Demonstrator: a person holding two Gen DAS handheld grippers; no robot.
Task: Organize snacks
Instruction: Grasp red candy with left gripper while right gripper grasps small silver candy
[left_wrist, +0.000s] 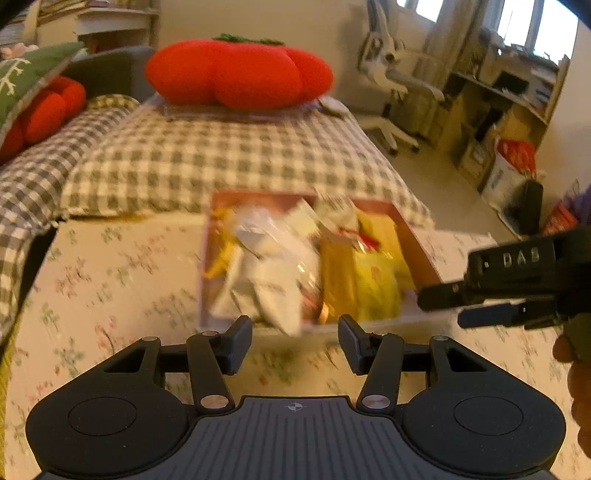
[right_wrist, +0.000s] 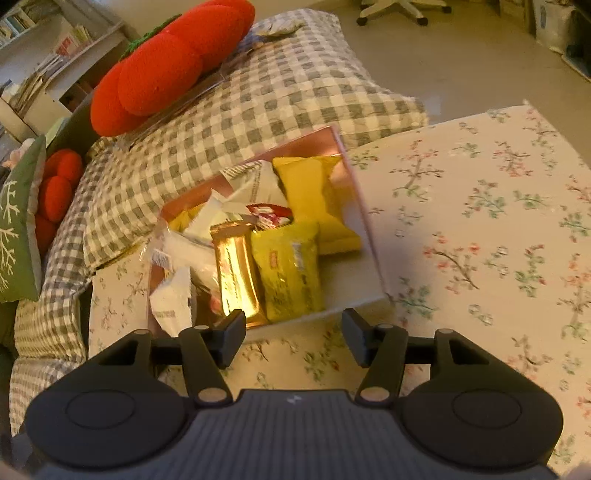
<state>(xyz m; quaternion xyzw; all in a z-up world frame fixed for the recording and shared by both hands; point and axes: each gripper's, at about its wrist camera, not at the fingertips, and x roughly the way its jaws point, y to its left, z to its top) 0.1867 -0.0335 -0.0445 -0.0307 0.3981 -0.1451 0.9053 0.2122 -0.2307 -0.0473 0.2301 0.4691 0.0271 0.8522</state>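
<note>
My left gripper and right gripper both stand part open with nothing between the fingers, just short of the pink box. I judge them hanging clear because the snacks already sit inside it: yellow packets, gold bar, on the floral tablecloth.

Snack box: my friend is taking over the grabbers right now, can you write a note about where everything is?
Left gripper: open, holding nothing.
Right gripper: open, holding nothing, just in front of the box.
Pink box sits on the floral cloth, beside the checked cushion.
Done: yellow packets, gold bar and white packets lie in the box.
Left: no loose snacks in view; packets lie jumbled, maybe tidy them.
</note>
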